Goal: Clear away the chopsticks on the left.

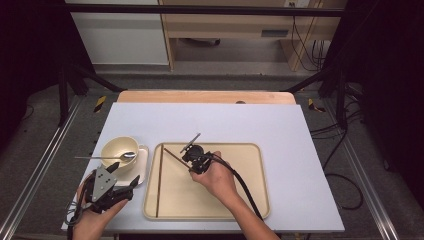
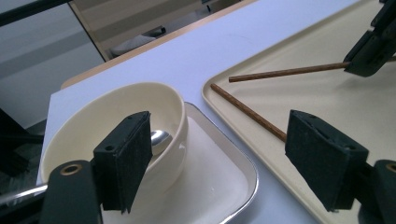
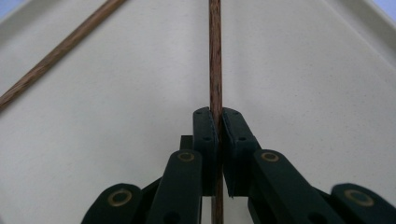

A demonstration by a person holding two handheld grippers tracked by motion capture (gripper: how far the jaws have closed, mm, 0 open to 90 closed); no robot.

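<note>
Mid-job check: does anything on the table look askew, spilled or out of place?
No spills or damage. The two chopsticks are unpaired: one chopstick lies along the tray's left edge, the other chopstick is clamped in the right tongs, angled across the tray. The spoon rests across the bowl, handle overhanging the rim.

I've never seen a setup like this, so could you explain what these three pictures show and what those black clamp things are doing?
A person sits at a white table and holds a hand-operated clamp in each hand. One picture looks down from above; the other two come from small cameras riding on each clamp.

On the table are a beige tray and a small dish carrying a cream bowl with a metal spoon resting across it.

The right gripper is shut on one brown chopstick, above the tray. A second chopstick lies on the tray's left side. The left gripper is open, holding nothing, near the bowl.
</note>
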